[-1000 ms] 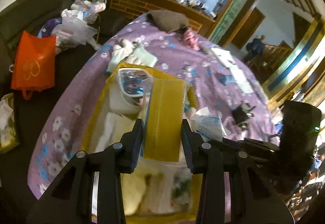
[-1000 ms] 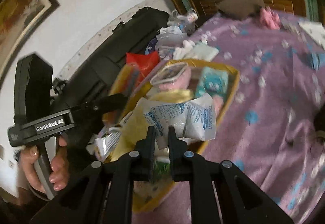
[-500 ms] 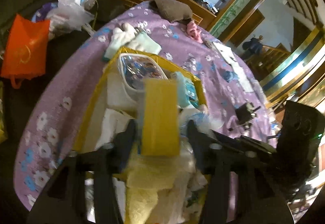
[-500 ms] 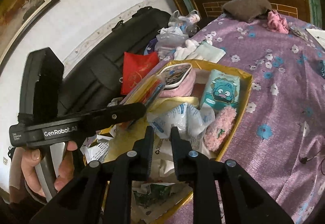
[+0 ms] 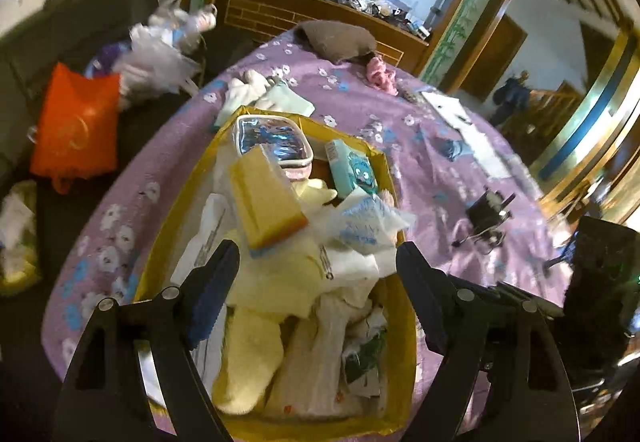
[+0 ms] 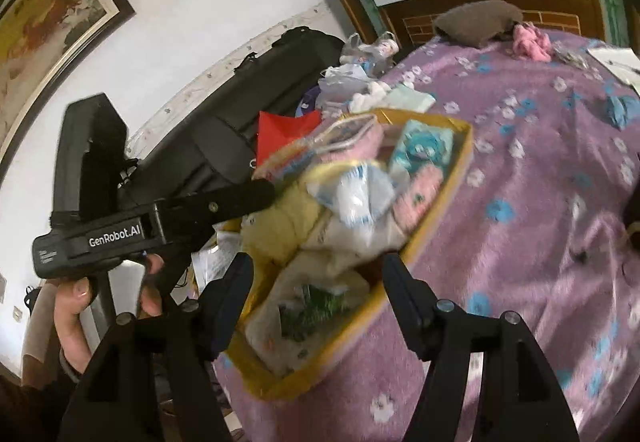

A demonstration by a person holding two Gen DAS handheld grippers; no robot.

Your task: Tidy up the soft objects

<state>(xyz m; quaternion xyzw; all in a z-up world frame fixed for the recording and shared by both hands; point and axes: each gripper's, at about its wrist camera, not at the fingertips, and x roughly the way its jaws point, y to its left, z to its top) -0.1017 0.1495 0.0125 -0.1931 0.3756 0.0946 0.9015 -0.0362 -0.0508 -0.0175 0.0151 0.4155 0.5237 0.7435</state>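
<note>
A yellow box piled with soft items stands on the purple flowered cloth. A yellow sponge lies loose on top of the pile, just beyond my left gripper. Its jaws are opening wide with nothing pressed between them. Beside the sponge rests a white printed packet, free of my right gripper. The right jaws are also opening over the box's near end, empty. A teal tissue pack and a clear pouch sit at the box's far end.
White and mint cloths, a brown cushion, a pink cloth, papers and a small black device lie on the table. An orange bag and plastic bags are at the left. A hand holds the other gripper's handle.
The left gripper opened and let go of the yellow sponge, which now lies on the pile. The right gripper opened off the white packet. Both have drawn back from the box.
</note>
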